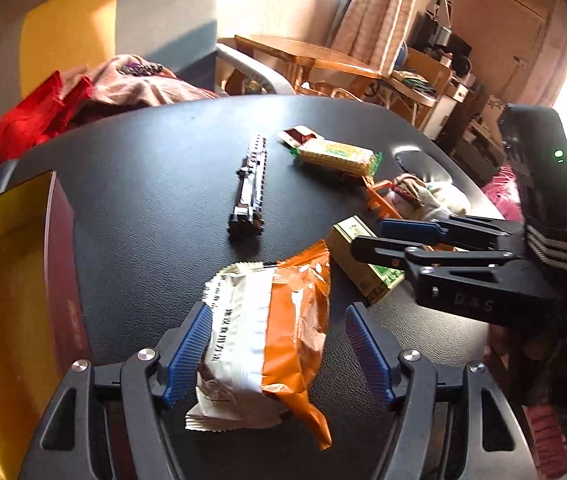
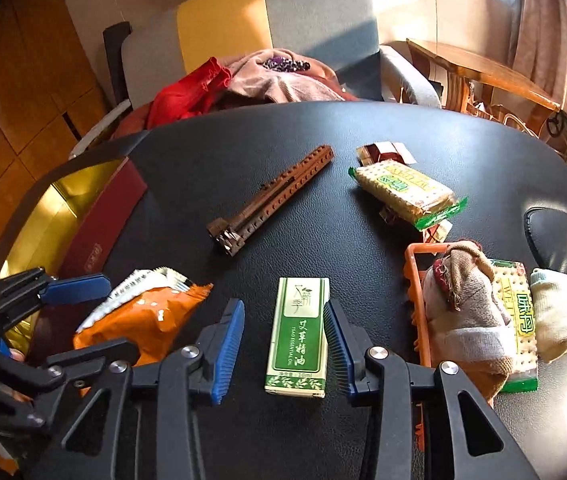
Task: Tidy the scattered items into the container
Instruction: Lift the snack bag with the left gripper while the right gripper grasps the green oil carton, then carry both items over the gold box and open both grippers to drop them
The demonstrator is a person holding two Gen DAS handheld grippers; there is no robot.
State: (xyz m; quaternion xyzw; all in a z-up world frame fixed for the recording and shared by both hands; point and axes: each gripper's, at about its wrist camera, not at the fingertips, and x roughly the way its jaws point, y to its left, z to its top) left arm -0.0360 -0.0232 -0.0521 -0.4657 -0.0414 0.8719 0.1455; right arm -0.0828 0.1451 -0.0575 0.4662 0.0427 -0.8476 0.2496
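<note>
Our right gripper (image 2: 283, 344), part-open, straddles the green-and-white cardboard box (image 2: 300, 334), long axis running near-to-far between unclamped pads, nearer than our wide-open left gripper (image 1: 277, 354).

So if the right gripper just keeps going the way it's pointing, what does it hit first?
Most likely the green and white essential oil box, which already lies between the right gripper's open fingers. Past it there is only bare black table before the brown brick-built bar.

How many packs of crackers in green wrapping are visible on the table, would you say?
2: one cracker pack lies at the table's far side; another cracker pack sits in the orange basket, partly under socks. More may be hidden.
</note>
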